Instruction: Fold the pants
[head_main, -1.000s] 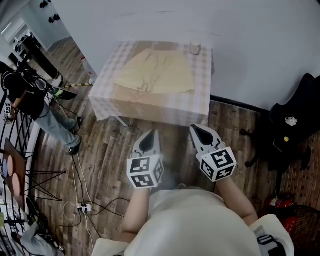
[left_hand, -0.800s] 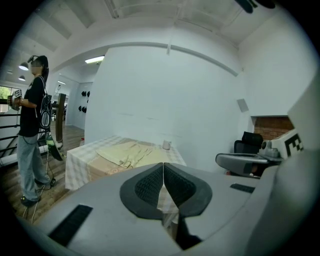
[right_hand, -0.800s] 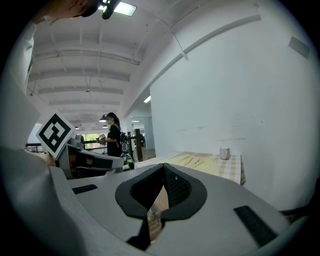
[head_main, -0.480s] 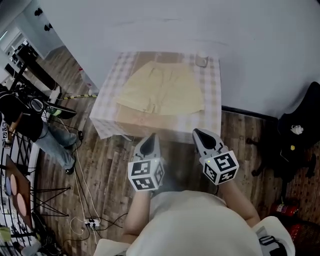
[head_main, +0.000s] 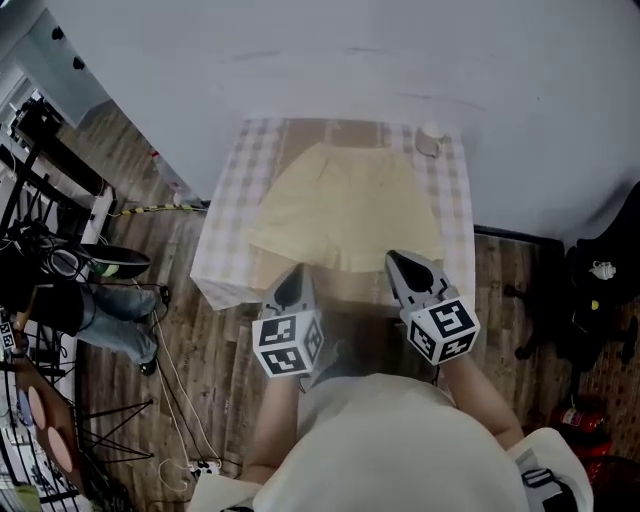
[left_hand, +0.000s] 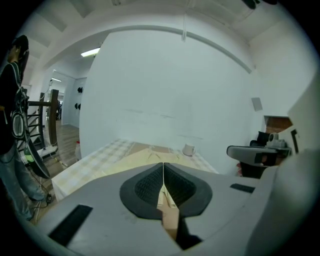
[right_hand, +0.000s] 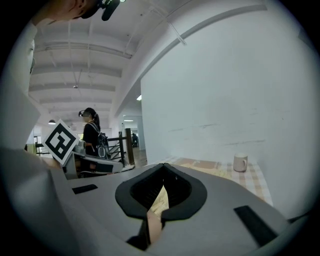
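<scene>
Pants (head_main: 345, 205): yellow; we see them lying flat in the middle of the table (head_main: 225, 230)
Left gripper (head_main: 297, 272): jaws pressed together, holding nothing; by the table's near edge
Right gripper (head_main: 395, 260): jaws pressed together too; same edge
Mug (head_main: 430, 138): table's far right corner

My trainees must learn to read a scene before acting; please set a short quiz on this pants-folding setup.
1. True or false: the pants lie spread flat on the checked table.
2. Where does the mug stand? A: on the pants; B: at the table's far right corner; C: on the floor.
3. Fill in: both the left gripper and the right gripper have jaws that are ____.
Key: 1 true; 2 B; 3 shut.
</scene>
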